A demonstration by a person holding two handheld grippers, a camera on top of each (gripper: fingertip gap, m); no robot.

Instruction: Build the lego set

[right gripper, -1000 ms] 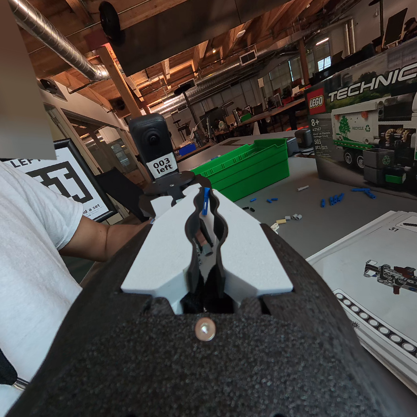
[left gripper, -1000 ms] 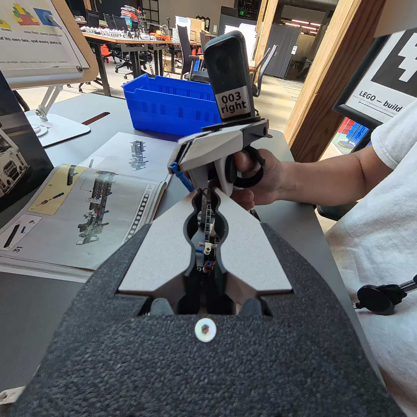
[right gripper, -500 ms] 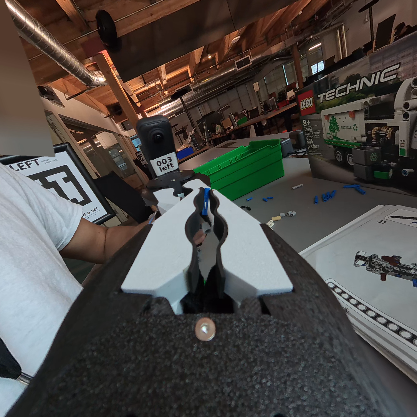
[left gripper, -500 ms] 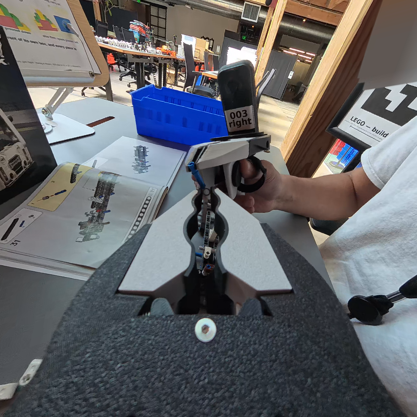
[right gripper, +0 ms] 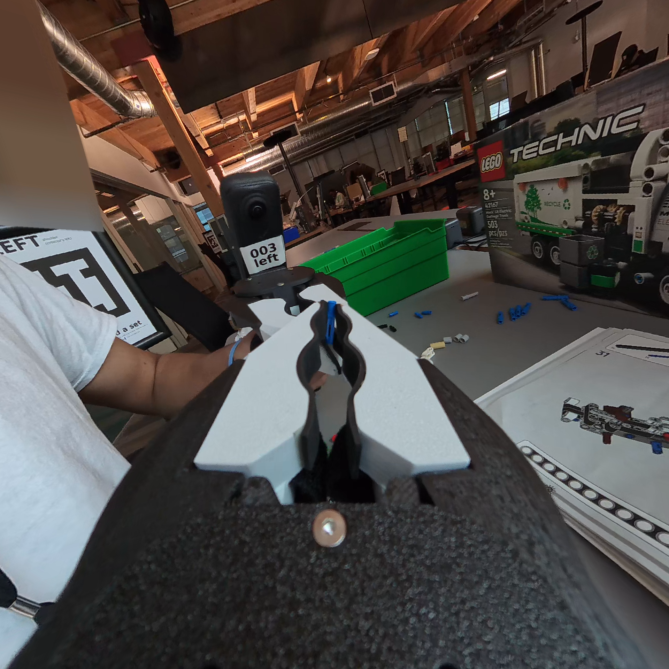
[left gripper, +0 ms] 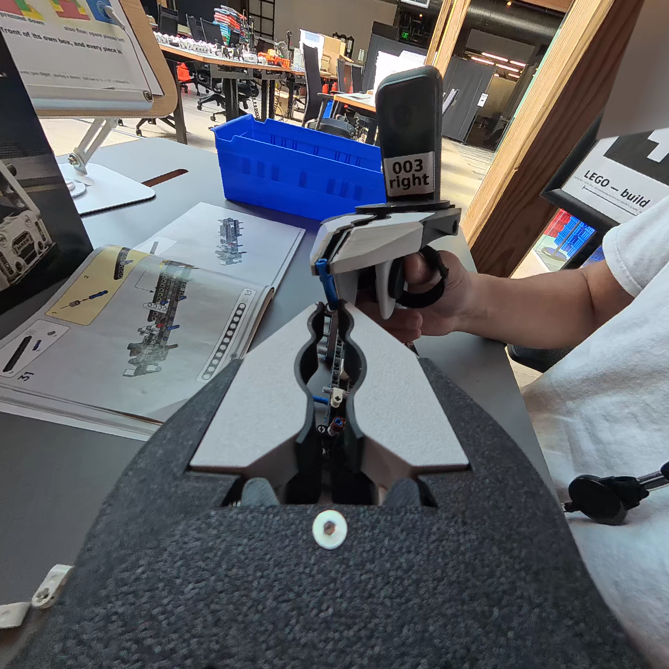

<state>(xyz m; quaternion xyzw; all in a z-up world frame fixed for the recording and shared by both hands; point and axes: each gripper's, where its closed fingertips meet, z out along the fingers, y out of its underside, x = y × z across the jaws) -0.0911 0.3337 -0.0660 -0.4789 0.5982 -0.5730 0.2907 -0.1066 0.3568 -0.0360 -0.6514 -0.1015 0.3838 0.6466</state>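
Observation:
My left gripper is shut on a long dark grey beam assembly with small white, blue and red parts on it, held between the pads. My right gripper is shut on a blue pin. In the left wrist view the right gripper is just above and beyond my left fingertips, and its blue pin points down to the top end of the assembly. Whether the pin touches the assembly I cannot tell. In the right wrist view the left gripper sits right behind the pin.
An open instruction booklet lies on the grey table, with a blue bin behind it. A green bin, a boxed set, several loose blue pins and small grey parts lie to the right.
The right gripper with its blue pin has come closer to my left fingertips, down towards the top end of the assembly. Both grasps are unchanged.

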